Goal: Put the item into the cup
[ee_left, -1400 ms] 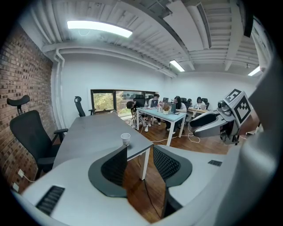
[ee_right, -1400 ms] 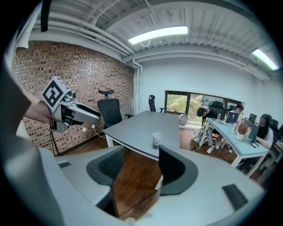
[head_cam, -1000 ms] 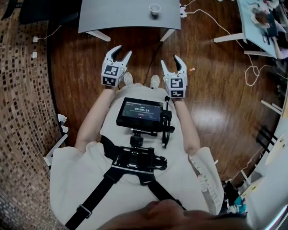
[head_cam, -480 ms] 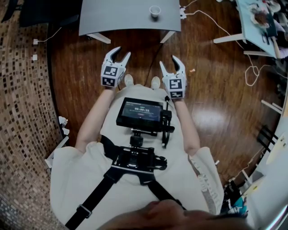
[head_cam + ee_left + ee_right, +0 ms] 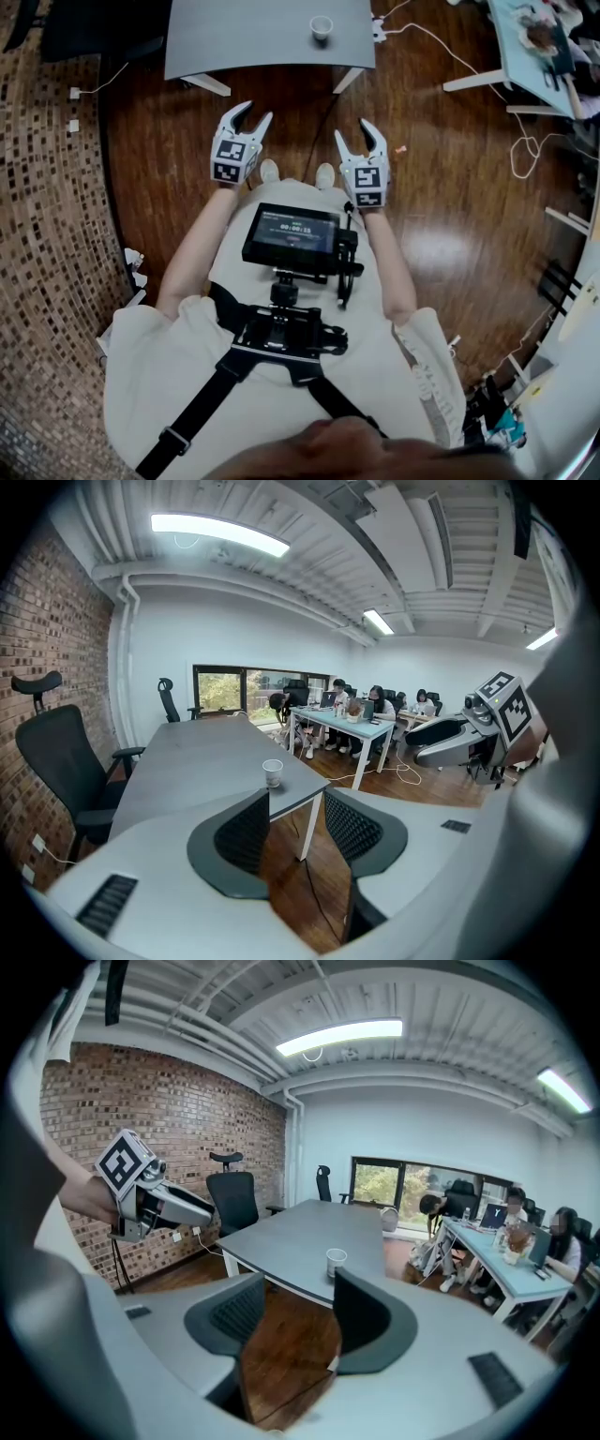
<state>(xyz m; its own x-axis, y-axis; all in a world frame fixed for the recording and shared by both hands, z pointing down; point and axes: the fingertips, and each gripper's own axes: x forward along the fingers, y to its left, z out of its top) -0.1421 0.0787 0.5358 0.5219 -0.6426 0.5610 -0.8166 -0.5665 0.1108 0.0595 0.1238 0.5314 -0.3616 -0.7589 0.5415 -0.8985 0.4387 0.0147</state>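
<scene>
A small white paper cup (image 5: 321,26) stands near the front edge of a grey table (image 5: 244,33) ahead of the person. It also shows in the left gripper view as the cup (image 5: 273,772) and in the right gripper view as the cup (image 5: 336,1261). My left gripper (image 5: 245,116) and right gripper (image 5: 362,134) are held side by side over the wooden floor, short of the table. Both are open with nothing between their fingers: left gripper (image 5: 298,803), right gripper (image 5: 298,1283). A tiny orange bit (image 5: 400,148) lies on the floor to the right.
A monitor (image 5: 292,232) hangs on the person's chest rig. Black office chairs (image 5: 66,761) stand at the table's left. A light blue table (image 5: 539,47) with people sits at the right. White cables (image 5: 525,141) trail over the floor.
Almost nothing: both grippers stay open in front of the person, and each has drifted only slightly.
</scene>
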